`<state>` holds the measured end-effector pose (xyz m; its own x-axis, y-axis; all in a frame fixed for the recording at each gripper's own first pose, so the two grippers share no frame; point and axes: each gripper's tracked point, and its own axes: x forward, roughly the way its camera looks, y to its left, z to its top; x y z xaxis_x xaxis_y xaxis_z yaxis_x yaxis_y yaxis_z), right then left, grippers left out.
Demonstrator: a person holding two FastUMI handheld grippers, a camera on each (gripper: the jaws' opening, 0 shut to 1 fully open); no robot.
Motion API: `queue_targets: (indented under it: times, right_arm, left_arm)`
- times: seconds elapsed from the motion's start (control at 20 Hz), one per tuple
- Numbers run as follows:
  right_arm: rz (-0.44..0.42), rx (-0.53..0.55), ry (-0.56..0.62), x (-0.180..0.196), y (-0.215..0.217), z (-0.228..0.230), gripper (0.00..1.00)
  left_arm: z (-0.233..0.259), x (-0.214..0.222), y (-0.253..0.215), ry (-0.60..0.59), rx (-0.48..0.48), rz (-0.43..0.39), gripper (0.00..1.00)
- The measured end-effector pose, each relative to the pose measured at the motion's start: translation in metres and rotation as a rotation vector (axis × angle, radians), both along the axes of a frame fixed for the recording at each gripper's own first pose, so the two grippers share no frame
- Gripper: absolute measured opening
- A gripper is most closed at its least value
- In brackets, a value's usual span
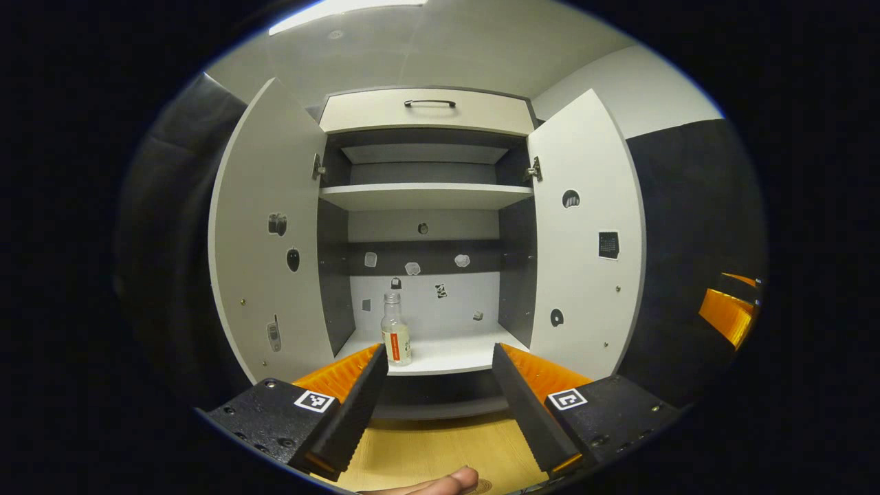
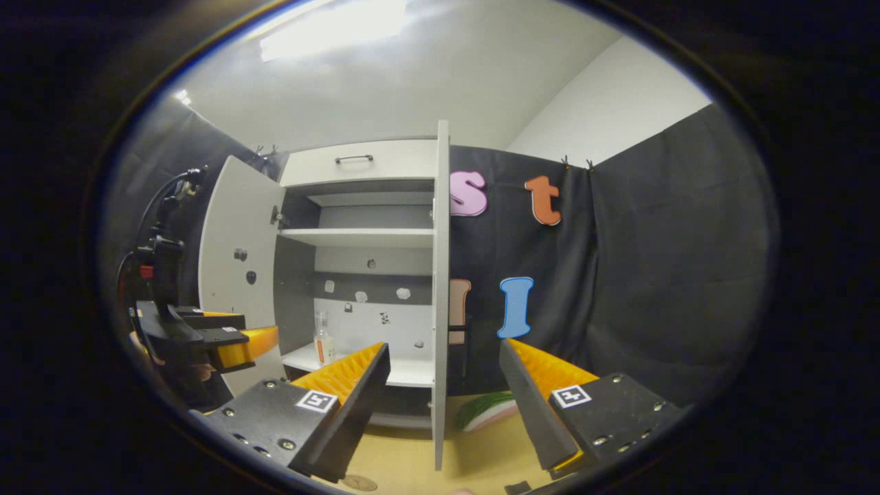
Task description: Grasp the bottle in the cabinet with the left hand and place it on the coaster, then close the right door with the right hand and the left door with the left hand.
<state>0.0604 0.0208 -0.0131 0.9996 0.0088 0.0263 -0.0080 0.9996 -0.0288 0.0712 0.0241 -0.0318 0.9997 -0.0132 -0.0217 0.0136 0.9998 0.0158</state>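
Ridged left gripper fingers gape wide at bottom centre, holding nothing; the small clear glass bottle stands upright on the cabinet's smooth white bottom shelf. Right gripper gapes too.

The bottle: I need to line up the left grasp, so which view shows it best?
The left gripper view: the bottle stands upright on the cabinet's bottom shelf, nearly straight ahead, label readable as a stripe. In the right gripper view the bottle is smaller, seen at an angle past the left door.
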Motion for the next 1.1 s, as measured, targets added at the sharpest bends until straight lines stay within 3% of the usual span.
queue_targets:
  times: [0.35,0.6,0.8,0.95,1.0,1.1]
  right_arm:
    - [0.076,0.031,-0.013,0.016,0.036,-0.005,0.98]
    - [0.069,0.027,-0.01,0.026,0.049,-0.01,0.98]
    - [0.08,0.023,-0.009,0.028,0.063,-0.017,0.98]
    - [0.11,0.081,-0.002,0.026,0.074,-0.024,0.98]
    - [0.107,0.095,0.003,0.028,0.073,-0.025,0.94]
    - [0.099,0.096,0.016,0.028,0.07,-0.031,0.98]
  left_arm:
    - [-0.035,0.054,0.036,-0.006,-0.005,0.03,0.97]
    - [-0.077,0.128,0.058,0.027,-0.041,0.014,0.97]
    - [-0.104,0.19,0.083,0.066,-0.049,0.057,0.98]
    - [-0.114,0.232,0.09,0.071,-0.061,0.056,0.99]
    - [-0.114,0.246,0.094,0.068,-0.054,0.062,0.99]
    - [-0.119,0.267,0.101,0.075,-0.048,0.076,0.99]
